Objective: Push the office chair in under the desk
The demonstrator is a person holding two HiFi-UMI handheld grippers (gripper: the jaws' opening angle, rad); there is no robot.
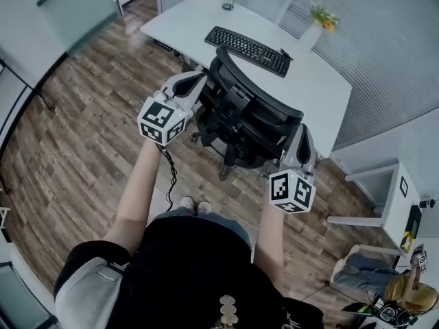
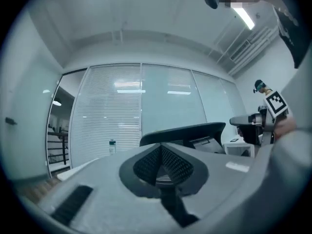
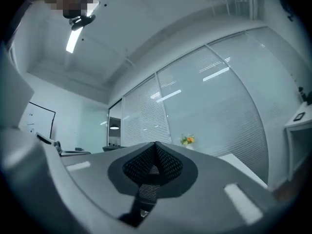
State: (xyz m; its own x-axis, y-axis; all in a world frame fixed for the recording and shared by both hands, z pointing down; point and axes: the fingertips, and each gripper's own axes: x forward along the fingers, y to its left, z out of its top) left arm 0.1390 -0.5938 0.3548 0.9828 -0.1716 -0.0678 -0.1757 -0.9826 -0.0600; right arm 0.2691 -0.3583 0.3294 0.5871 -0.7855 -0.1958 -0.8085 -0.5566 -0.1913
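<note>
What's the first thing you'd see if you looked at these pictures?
The big black office chair in the middle of the head view, standing in front of the white desk. Next, the left hand-held gripper and right hand-held gripper, jaws shut, one at each side of the chair's back. A black keyboard lies on the desk.

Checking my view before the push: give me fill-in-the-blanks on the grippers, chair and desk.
The left gripper and right gripper both have jaws ____, holding nothing.
The office chair stands ____ the two grippers.
On the desk, a black ____ lies just beyond the chair.
Missing: shut; between; keyboard.
</note>
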